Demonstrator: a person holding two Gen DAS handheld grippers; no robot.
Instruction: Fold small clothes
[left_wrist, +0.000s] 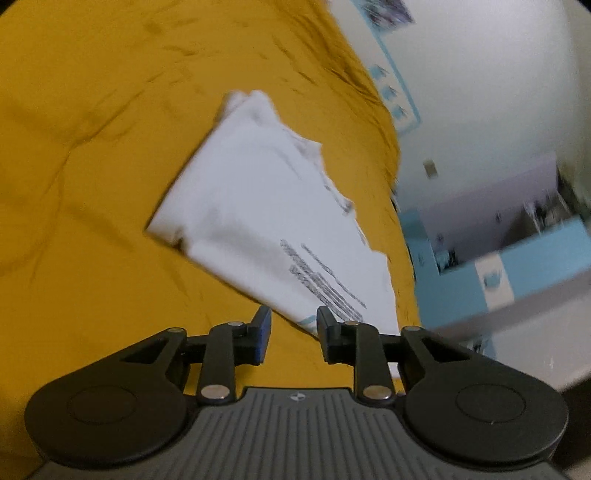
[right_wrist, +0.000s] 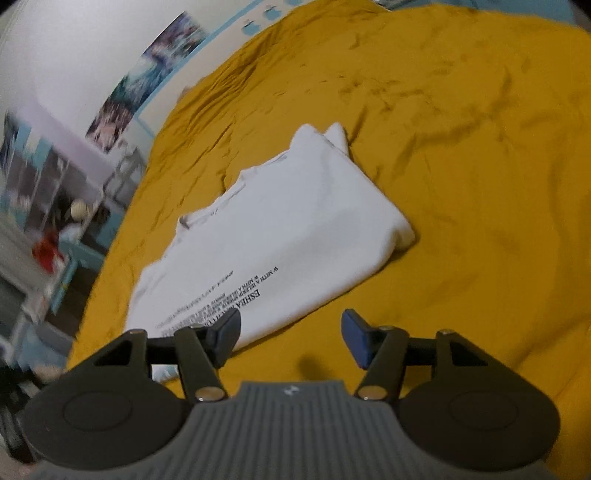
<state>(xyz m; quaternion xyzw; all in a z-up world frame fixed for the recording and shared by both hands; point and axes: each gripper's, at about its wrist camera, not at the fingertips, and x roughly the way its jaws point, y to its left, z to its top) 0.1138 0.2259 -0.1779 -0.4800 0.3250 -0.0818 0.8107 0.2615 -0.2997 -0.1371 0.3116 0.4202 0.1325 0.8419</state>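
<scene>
A white T-shirt with black printed text lies folded into a rough rectangle on a mustard-yellow bedspread, seen in the left wrist view (left_wrist: 266, 206) and the right wrist view (right_wrist: 280, 225). My left gripper (left_wrist: 293, 325) is open and empty, hovering at the shirt's near corner. My right gripper (right_wrist: 291, 332) is open wide and empty, just short of the shirt's near edge; its left finger (right_wrist: 225, 328) overlaps the printed end in the image.
The yellow bedspread (right_wrist: 461, 166) is wrinkled all around the shirt. The bed's edge runs beside a white wall with pictures (right_wrist: 147, 77) and blue-and-white furniture (left_wrist: 517, 266). A shelf with a red item (right_wrist: 48, 251) stands off the bed.
</scene>
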